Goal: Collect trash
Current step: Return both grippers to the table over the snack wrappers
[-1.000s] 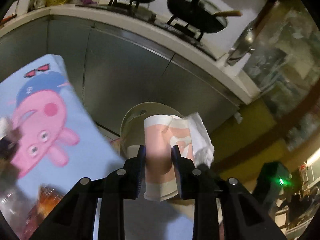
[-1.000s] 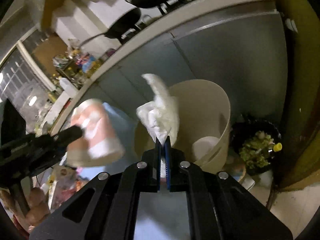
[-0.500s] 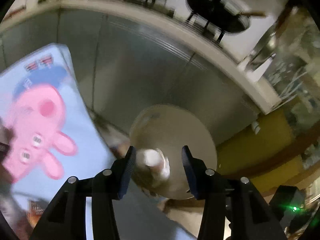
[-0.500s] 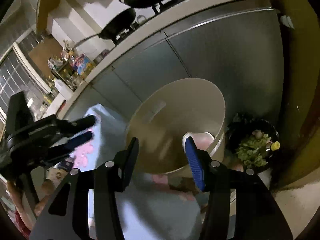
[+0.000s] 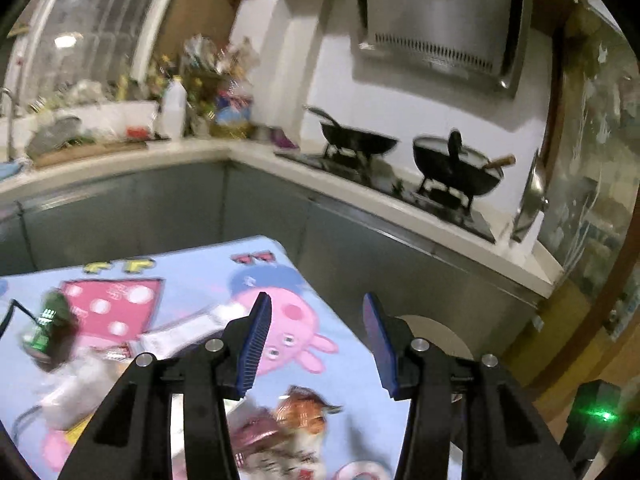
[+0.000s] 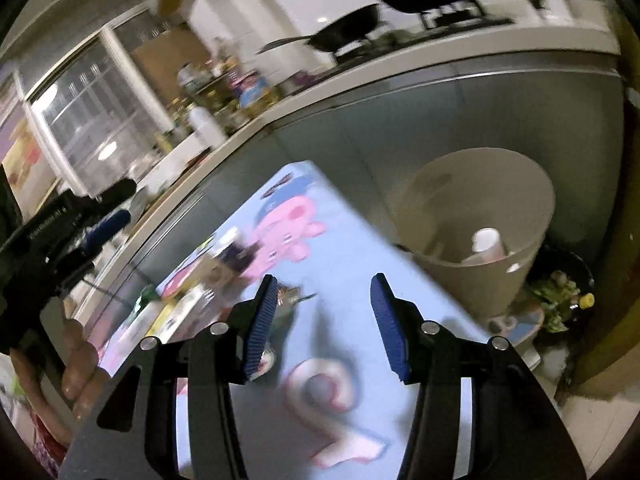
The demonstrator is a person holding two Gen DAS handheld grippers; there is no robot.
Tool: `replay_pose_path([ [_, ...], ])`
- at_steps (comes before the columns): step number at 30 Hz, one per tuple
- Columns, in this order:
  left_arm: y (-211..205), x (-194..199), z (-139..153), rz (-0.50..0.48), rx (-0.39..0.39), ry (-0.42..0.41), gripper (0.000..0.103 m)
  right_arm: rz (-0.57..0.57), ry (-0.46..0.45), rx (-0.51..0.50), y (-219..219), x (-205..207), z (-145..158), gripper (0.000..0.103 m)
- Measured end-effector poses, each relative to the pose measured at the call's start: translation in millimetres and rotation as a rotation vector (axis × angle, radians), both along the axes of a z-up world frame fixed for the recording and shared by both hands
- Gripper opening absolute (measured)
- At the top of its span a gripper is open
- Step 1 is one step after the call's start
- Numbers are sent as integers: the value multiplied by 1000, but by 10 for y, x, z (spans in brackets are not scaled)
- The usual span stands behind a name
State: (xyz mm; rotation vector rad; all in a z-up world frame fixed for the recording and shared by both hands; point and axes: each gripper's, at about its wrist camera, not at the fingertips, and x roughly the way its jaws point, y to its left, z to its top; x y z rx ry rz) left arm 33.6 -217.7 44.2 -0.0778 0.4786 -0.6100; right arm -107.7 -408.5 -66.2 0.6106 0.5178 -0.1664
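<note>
My left gripper (image 5: pixel 317 342) is open and empty above the blue cartoon-pig tablecloth (image 5: pixel 192 292). My right gripper (image 6: pixel 322 322) is open and empty over the same tablecloth (image 6: pixel 360 272). The beige trash bin (image 6: pixel 480 200) stands past the table's far edge, with the pink paper cup (image 6: pixel 486 242) lying inside; its rim also shows in the left wrist view (image 5: pixel 432 326). Loose trash lies on the table: an orange wrapper (image 5: pixel 306 404), a green can (image 5: pixel 46 326), white packets (image 5: pixel 180 332), all blurred. The left gripper shows in the right wrist view (image 6: pixel 60 224).
A grey-fronted kitchen counter (image 5: pixel 360 200) with two black woks (image 5: pixel 456 164) runs behind the table. A black bin of food scraps (image 6: pixel 560 296) stands on the floor right of the beige bin. A pink-and-white tape roll (image 6: pixel 320 388) lies near the right gripper.
The left gripper let the paper cup go and the right let the tissue go into the beige bin. Both have opened and swung back over the table.
</note>
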Motion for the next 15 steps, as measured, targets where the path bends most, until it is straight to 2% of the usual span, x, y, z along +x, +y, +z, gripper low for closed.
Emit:
replay_pose_path([
  [2, 209, -81, 75, 24, -8, -33, 51, 26, 1, -12, 160, 5, 53, 49],
  [5, 411, -182, 146, 59, -16, -70, 64, 59, 14, -26, 380, 3, 92, 49],
  [15, 1039, -345, 244, 150, 8, -130, 66, 116, 32, -78, 801, -132, 175, 49],
])
